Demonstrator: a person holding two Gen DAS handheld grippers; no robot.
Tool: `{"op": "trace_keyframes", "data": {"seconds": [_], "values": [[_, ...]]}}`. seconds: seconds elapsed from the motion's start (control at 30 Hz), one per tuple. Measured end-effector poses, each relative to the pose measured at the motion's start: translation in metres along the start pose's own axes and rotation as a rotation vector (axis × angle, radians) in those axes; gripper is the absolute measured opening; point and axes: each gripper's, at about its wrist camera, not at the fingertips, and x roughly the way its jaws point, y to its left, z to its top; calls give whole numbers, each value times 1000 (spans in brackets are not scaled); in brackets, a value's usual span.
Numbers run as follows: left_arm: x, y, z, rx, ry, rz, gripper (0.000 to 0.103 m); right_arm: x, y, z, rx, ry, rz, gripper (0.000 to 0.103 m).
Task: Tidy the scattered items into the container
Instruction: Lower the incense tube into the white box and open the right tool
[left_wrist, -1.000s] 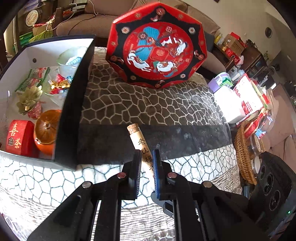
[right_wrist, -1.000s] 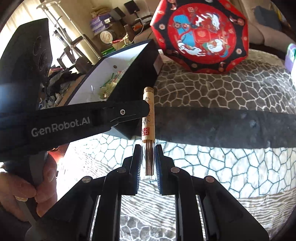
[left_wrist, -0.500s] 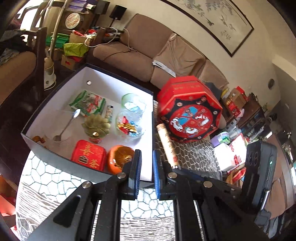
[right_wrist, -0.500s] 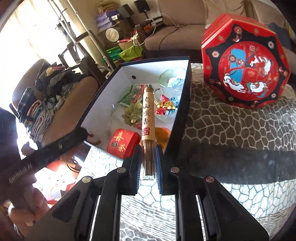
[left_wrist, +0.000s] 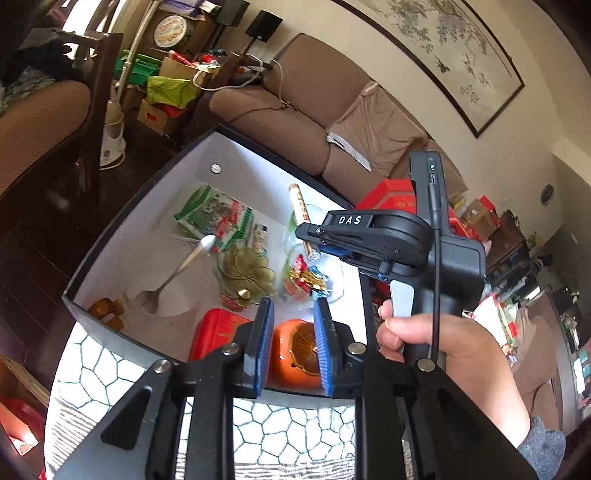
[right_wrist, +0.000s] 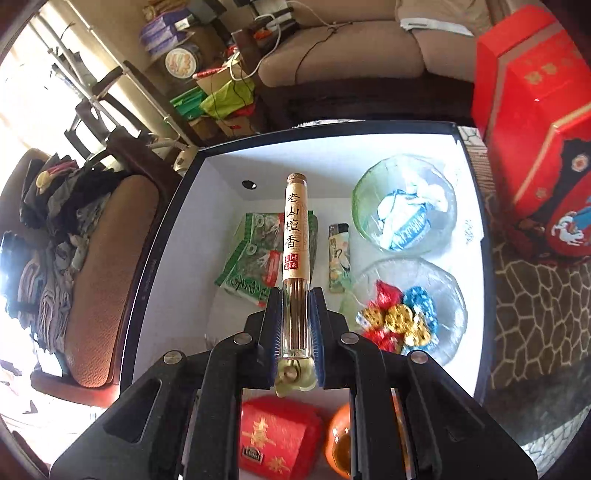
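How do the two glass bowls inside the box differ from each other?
The far glass bowl has a green tint and holds blue-and-white wrapped packets. The near glass bowl looks colourless and holds candies in red, gold and blue foil. The near glass bowl lies closer to the right claw, which holds the incense tube. Both are round, transparent, and sit along the right side of the box.

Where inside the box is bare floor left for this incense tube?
Bare white floor runs along the left wall of the box, beside the green packet, and across the far end near the wall hole. The right half is crowded: two glass dishes and a lighter.
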Motion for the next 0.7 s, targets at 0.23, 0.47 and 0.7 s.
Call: {"op": "trace_keyframes", "data": {"seconds": [0.23,0.47,0.7], "values": [[0,44,10,-145,3,-28,29,60,10,19,36,61,-111,14],[-2,57,15,-193,6,-69,29,92,8,14,62,109,-201,14],[8,51,10,-193,48,-110,29,98,22,15,23,147,-248,16]]}}
